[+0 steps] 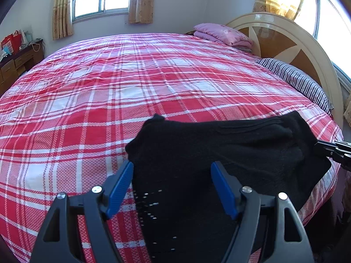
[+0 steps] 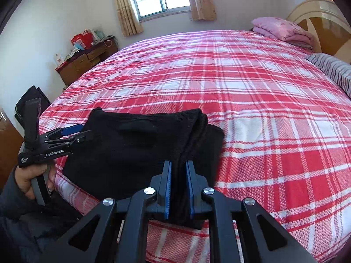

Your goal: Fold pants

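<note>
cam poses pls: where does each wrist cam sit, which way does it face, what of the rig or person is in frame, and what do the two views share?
Left wrist: sits behind the open left gripper, looking across the bed toward the window; the black pants lie between its fingers; the right gripper's tip shows at the right edge.
Right wrist: sits behind the right gripper, shut on the pants' folded edge, facing the same window; the left gripper and the left hand show at left.
Shared: pants, plaid bed, pink blanket, striped pillow, window.

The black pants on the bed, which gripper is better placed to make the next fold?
Probably right: the right gripper is already shut on the pants, while the left gripper hangs open over them.
</note>
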Demonstrator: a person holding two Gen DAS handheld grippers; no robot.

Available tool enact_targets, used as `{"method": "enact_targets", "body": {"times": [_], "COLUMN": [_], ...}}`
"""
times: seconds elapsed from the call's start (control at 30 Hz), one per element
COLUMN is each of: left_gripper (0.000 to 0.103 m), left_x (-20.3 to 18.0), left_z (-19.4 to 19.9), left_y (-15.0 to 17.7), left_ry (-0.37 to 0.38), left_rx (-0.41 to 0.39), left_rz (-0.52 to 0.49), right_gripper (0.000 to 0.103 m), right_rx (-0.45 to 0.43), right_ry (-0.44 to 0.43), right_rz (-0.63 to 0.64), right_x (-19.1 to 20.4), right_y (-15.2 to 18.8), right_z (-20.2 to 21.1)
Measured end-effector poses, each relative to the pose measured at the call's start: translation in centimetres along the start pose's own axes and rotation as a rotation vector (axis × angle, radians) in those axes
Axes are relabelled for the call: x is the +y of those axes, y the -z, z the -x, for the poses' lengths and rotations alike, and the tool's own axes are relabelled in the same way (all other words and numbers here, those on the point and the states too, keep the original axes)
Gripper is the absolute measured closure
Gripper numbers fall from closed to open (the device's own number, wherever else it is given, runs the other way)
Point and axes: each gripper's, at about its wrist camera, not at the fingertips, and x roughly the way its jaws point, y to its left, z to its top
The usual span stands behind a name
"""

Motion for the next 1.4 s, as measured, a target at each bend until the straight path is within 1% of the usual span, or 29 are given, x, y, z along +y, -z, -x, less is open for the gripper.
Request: {"method": "enact_targets", "body": {"times": [0.1, 0.13, 0.23, 0.3, 0.37, 0.43, 0.5, 0.53, 0.57, 0.63, 0.67, 0.73, 0.8, 0.87, 0.93, 1.03, 1.13, 1.27, 1.33, 1.4], "left_gripper": [0.016, 0.01, 0.009, 0.008, 0.008, 0.008, 0.008, 0.008, 0.008, 0.008, 0.008, 0.008, 0.008, 0.008, 0.008, 0.008, 0.008, 0.0, 0.0, 0.0], "left_x": [0.0, 0.0, 0.1, 0.2, 0.2, 0.1, 0.1, 0.1, 0.0, -0.1, 0.0, 0.0, 0.0, 0.1, 0.0, -0.1, 0.1, 0.6, 1.3, 1.8], "left_z": [-0.4, -0.7, -1.2, -1.3, -1.3, -1.2, -1.3, -1.3, -1.3, -1.3, -1.3, -1.3, -1.3, -1.1, -1.1, -1.2, -1.4, -3.0, -4.0, -4.5], "left_y": [0.1, 0.2, 0.5, 0.6, 0.6, 0.6, 0.6, 0.6, 0.6, 0.6, 0.6, 0.6, 0.7, 0.6, 0.4, -0.1, -0.8, -2.0, -2.4, -2.7], "left_ry": [-0.008, -0.017, -0.018, -0.013, -0.014, -0.021, -0.021, -0.02, -0.018, -0.019, -0.019, -0.015, -0.013, -0.013, -0.016, -0.04, -0.045, -0.068, -0.04, -0.004], "left_rx": [0.003, 0.01, 0.027, 0.027, 0.026, 0.024, 0.023, 0.025, 0.024, 0.025, 0.025, 0.027, 0.026, 0.023, 0.018, 0.012, 0.002, 0.026, 0.059, 0.069], "left_rz": [-0.003, -0.01, -0.02, -0.016, -0.016, -0.021, -0.021, -0.019, -0.019, -0.026, -0.026, -0.022, -0.022, -0.022, -0.027, -0.049, -0.053, -0.085, -0.069, -0.036], "right_gripper": [0.09, 0.09, 0.09, 0.09, 0.09, 0.078, 0.077, 0.076, 0.073, 0.053, 0.052, 0.052, 0.052, 0.052, 0.052, 0.052, 0.052, 0.052, 0.051, 0.051], "right_rx": [0.03, 0.041, 0.066, 0.073, 0.078, 0.059, -0.006, -0.036, -0.063, -0.07, -0.055, -0.016, 0.053, 0.114, 0.108, 0.115, 0.115, 0.12, 0.119, 0.118], "right_ry": [-0.017, -0.016, -0.023, -0.043, -0.04, 0.013, 0.092, 0.095, 0.072, 0.008, -0.034, -0.053, -0.029, -0.018, -0.035, -0.055, -0.039, -0.009, -0.009, -0.014], "right_rz": [-0.033, -0.037, -0.046, -0.065, -0.067, -0.045, 0.003, 0.027, 0.056, 0.088, 0.11, 0.14, 0.165, 0.161, 0.163, 0.149, 0.18, 0.225, 0.229, 0.226], "right_x": [-1.1, -1.4, -2.0, -2.4, -2.4, -1.7, -0.3, 0.5, 1.6, 3.2, 4.2, 5.2, 5.5, 4.8, 4.3, 3.9, 4.2, 5.0, 4.9, 4.7], "right_y": [0.3, 0.3, 0.6, 0.6, 0.5, 0.1, -0.9, -1.3, -1.8, -2.2, -2.2, -1.7, -0.7, 0.2, 0.5, 0.2, 0.4, 0.8, 0.8, 0.8], "right_z": [-0.6, -1.0, -1.8, -1.9, -1.7, -1.0, 0.3, 0.9, 1.4, 1.4, 0.8, -0.5, -2.5, -4.2, -4.3, -4.0, -4.0, -4.3, -4.4, -4.5]}}
